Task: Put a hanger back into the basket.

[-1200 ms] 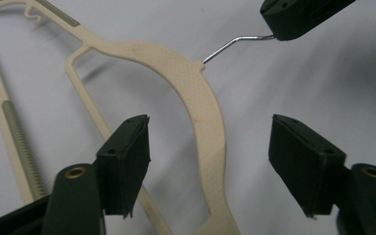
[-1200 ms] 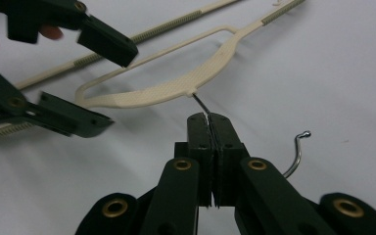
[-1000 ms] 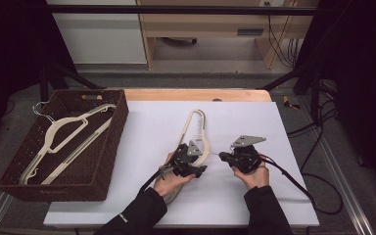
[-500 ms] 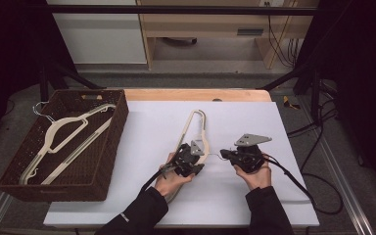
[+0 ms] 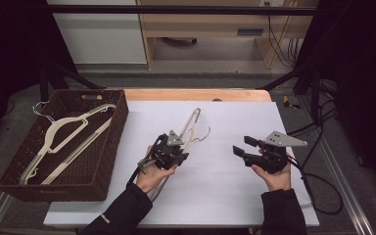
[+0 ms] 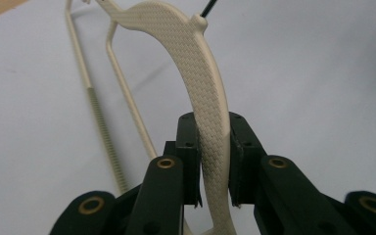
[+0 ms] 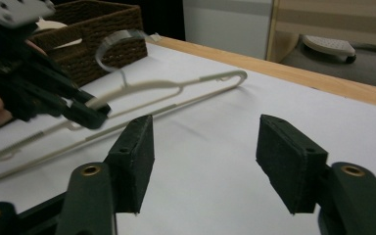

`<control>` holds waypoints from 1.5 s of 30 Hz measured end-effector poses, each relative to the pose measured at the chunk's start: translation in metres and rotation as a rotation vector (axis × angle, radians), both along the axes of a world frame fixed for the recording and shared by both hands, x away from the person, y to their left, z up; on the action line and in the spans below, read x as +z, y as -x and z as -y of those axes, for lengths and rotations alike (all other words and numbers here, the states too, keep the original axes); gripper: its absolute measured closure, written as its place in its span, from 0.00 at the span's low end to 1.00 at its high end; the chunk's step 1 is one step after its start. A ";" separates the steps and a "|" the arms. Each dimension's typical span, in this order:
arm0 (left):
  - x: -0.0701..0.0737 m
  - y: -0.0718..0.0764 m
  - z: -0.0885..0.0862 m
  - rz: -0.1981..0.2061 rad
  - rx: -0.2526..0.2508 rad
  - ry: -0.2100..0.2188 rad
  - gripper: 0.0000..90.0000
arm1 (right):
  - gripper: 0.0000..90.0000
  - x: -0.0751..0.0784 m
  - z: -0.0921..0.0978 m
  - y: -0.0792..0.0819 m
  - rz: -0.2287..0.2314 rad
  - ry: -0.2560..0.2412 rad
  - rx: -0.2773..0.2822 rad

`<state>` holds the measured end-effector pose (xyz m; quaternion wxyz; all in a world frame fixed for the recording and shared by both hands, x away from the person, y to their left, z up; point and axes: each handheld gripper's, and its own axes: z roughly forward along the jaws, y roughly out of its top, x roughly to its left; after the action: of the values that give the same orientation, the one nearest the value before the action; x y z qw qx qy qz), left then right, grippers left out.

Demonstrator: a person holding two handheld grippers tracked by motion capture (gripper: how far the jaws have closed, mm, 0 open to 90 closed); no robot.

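Left gripper [image 5: 175,155] clamped on cream hanger [image 6: 196,73] above white table [image 5: 225,191], right gripper [image 5: 241,146] — jaws wide apart — nearby, wicker basket [image 5: 108,161] far left

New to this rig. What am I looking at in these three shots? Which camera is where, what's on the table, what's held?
No robot here: a person holds a two-jaw tool in each hand. The high view looks down from above their side of the table. The other two cameras ride on the tools and look along the black jaws.

The left tool is shut on a cream hanger; its own view shows the jaws pinching the hanger's shoulder. The right tool is open and holds nothing, its jaws apart above the white surface.

On the table's left side sits a brown wicker basket with another hanger inside.
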<state>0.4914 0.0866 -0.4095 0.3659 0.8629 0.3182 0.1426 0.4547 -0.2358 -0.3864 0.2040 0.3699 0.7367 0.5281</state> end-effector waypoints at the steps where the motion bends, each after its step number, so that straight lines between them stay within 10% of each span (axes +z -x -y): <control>1: 0.003 -0.001 -0.008 0.002 0.019 0.008 0.88 | 0.40 -0.002 0.002 0.000 -0.003 0.001 -0.011; 22: 0.021 -0.008 -0.063 0.047 0.179 0.096 0.96 | 0.16 -0.020 0.036 0.017 -0.042 -0.038 -0.124; 45: 0.137 0.038 -0.109 0.207 -0.010 0.203 0.96 | 0.06 -0.016 0.041 0.022 0.004 -0.060 -0.128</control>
<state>0.4535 0.1957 -0.2728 0.4826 0.8038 0.2874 0.1961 0.4322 -0.2769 -0.4023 0.2276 0.4210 0.6950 0.5366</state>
